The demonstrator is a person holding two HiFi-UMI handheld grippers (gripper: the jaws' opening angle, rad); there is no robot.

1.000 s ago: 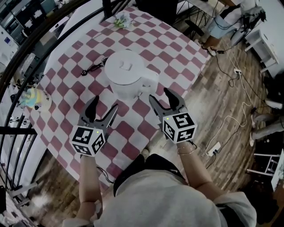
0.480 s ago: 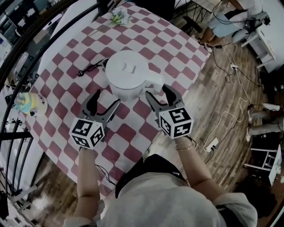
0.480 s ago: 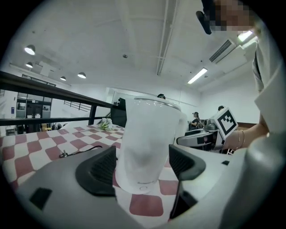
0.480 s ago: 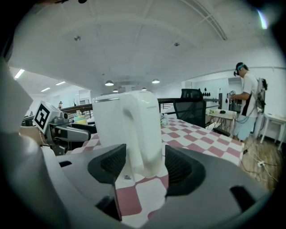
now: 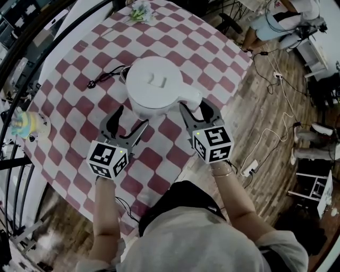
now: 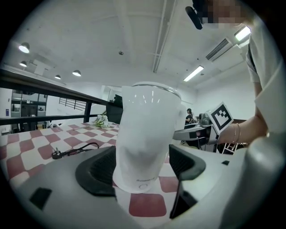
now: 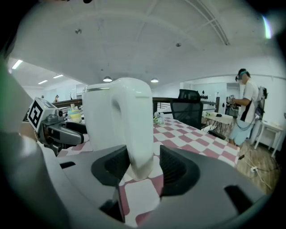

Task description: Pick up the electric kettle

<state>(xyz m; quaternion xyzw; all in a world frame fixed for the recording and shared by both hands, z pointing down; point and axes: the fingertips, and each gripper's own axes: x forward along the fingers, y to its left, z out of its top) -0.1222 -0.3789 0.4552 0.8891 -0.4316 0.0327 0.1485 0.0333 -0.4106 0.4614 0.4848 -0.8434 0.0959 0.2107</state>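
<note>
A white electric kettle [image 5: 154, 85] stands on the red-and-white checked table [image 5: 175, 42], its handle [image 5: 191, 97] turned toward me. My right gripper [image 5: 194, 106] has that handle [image 7: 138, 134] between its jaws, which are closing; a thin gap still shows beside the right pad. My left gripper [image 5: 131, 118] is open, with its fingertips at the kettle's base on the near left. In the left gripper view the kettle body [image 6: 145, 134] fills the space just ahead of the wide jaws.
A black power cord with a plug [image 5: 103, 78] lies on the table left of the kettle. A small green bunch [image 5: 139, 9] sits at the far end. A coloured cup [image 5: 25, 123] stands off the left edge by the dark railing. Cables [image 5: 276, 133] trail over the wooden floor on the right.
Both grippers have moved forward to the kettle. The right jaws now straddle the handle and have narrowed. The left jaws have spread a little wider.
</note>
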